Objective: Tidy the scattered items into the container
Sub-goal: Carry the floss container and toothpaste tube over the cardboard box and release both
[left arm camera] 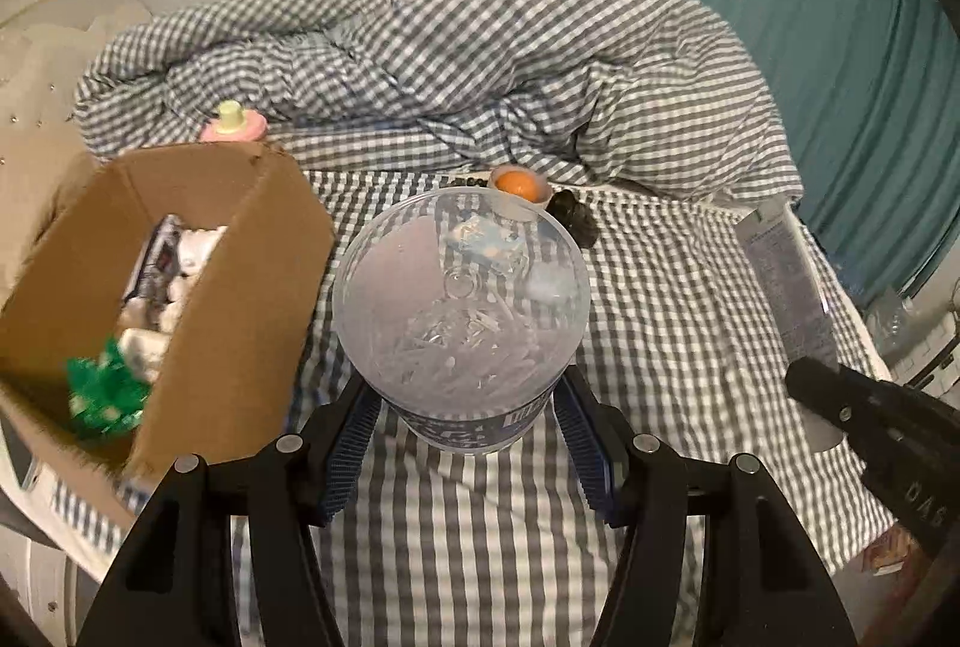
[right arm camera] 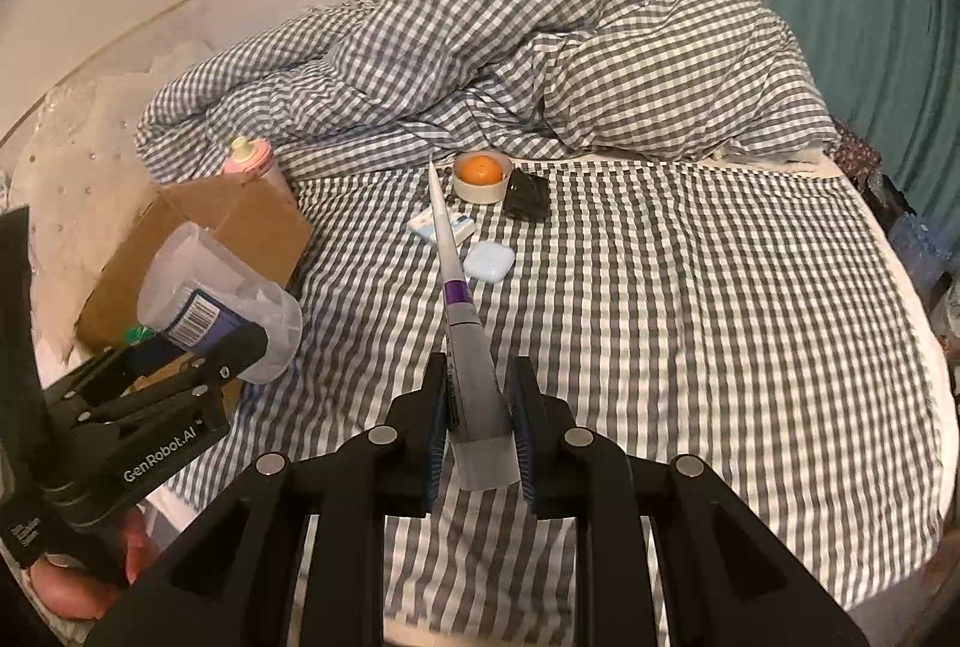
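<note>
Clear plastic jar (left arm camera: 461, 311) between jaws, beside cardboard box (left arm camera: 240, 287)

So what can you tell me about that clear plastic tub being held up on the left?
The clear plastic tub is a round, see-through container with a blue label and a barcode around its wall. It looks like thin, frosted plastic with small clear bits inside. The left tool is shut on its base, a finger on each side, holding it off the checked bedsheet, mouth tilted away from that tool. It hangs beside the cardboard box, not touching it.
</note>
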A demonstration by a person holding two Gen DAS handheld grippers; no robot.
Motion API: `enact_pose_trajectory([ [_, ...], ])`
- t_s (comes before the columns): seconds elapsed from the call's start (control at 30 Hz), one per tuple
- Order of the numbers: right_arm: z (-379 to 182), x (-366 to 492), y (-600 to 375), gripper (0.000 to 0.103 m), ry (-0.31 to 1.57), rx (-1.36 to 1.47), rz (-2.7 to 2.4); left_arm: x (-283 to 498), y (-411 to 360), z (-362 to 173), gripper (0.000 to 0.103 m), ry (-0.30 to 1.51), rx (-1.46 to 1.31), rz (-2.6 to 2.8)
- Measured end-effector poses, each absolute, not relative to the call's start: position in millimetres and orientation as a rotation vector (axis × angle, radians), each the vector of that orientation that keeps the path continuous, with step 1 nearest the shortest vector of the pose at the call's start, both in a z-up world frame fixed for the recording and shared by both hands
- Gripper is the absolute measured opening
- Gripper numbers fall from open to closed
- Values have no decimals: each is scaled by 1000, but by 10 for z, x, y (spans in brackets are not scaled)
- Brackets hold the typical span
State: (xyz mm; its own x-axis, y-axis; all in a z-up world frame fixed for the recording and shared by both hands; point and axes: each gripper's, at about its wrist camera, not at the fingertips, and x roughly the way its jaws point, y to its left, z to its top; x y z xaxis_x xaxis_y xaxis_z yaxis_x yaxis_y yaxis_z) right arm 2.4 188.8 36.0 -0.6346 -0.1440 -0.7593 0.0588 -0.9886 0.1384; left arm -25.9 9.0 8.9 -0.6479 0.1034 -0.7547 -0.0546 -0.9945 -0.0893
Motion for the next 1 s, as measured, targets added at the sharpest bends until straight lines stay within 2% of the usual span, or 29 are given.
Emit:
enact_pose_trajectory([
  [0.3, 547, 364, 1767, 19, -113, 1235, -2757, 119, -28, 278, 61, -90, -1227, 2812],
  [0.63, 474, 74, 1461, 19, -69, 1280, -2694, 18, -469, 322, 61, -131, -1247, 2855],
  [1.0, 587, -817, -138, 20, 27, 1133, -2398, -288, -1668, 296, 62, -153, -1361, 3040],
])
